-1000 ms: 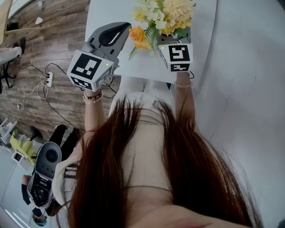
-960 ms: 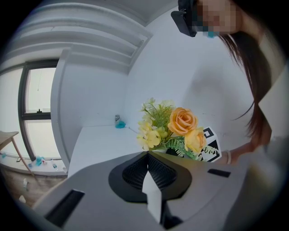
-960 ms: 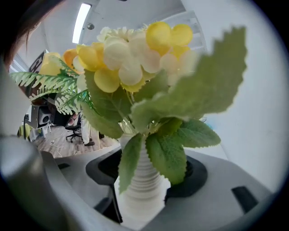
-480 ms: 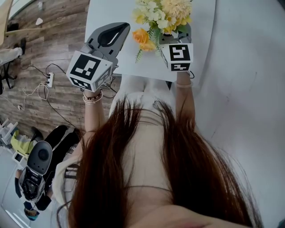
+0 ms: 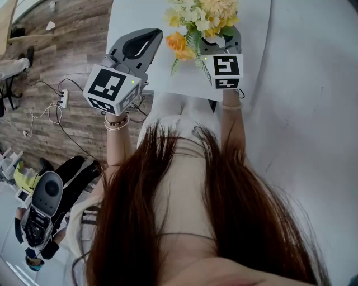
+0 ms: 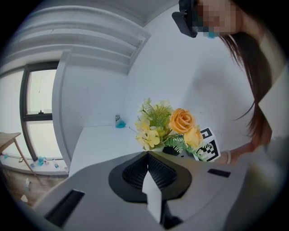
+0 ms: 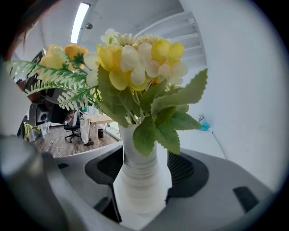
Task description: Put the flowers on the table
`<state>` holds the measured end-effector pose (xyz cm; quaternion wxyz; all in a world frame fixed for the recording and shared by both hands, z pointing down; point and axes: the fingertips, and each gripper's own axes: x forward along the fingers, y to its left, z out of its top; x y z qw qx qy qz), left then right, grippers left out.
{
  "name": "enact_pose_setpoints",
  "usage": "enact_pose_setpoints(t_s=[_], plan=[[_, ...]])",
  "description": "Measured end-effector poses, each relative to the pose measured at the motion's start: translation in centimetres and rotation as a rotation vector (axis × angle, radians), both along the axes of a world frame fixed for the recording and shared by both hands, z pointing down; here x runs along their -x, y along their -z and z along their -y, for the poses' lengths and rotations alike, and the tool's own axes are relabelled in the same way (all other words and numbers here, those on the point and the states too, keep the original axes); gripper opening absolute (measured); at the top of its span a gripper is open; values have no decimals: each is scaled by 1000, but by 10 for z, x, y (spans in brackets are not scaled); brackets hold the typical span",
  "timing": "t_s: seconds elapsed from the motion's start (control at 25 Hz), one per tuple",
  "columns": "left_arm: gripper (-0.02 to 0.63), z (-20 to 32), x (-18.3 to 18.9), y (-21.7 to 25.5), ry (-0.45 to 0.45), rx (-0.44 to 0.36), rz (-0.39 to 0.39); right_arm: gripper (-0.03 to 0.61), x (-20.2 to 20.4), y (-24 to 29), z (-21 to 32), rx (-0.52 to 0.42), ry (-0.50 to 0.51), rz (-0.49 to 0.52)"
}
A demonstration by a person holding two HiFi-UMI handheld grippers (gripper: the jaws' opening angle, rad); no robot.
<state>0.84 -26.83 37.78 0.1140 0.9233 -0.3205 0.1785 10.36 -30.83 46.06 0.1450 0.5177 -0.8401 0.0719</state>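
Note:
A bouquet of yellow, white and orange flowers (image 5: 201,19) stands in a ribbed white vase (image 7: 140,180) over the near part of the white table (image 5: 140,17). My right gripper (image 5: 221,36) has its jaws spread wide on either side of the vase (image 7: 142,169), with a thin dark gap showing at the vase's left side. My left gripper (image 5: 150,36) hovers at the table's near left edge, shut and empty, its tips (image 6: 146,159) meeting. From the left gripper view the flowers (image 6: 167,128) rise just beyond its jaws.
A white wall (image 5: 313,84) runs along the table's right side. A small blue object (image 6: 120,122) sits at the table's far end. Wooden floor with a power strip (image 5: 62,99) and cables lies to the left. A person on a chair (image 5: 39,212) is at the lower left.
The bouquet has wobbled slightly over the table while both grippers stay nearly in place. The person at the lower left has shifted.

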Motion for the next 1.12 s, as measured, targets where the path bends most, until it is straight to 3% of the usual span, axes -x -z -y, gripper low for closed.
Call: enact_pose_setpoints(t_s=[0.4,1.12], plan=[[5,-7,-1,0,8,1,11,305,-3,-1,-11,5,-5,8],[5,-32,10,9,-66,-26,-5,305,-17,4,-40,-2,-141,-19]])
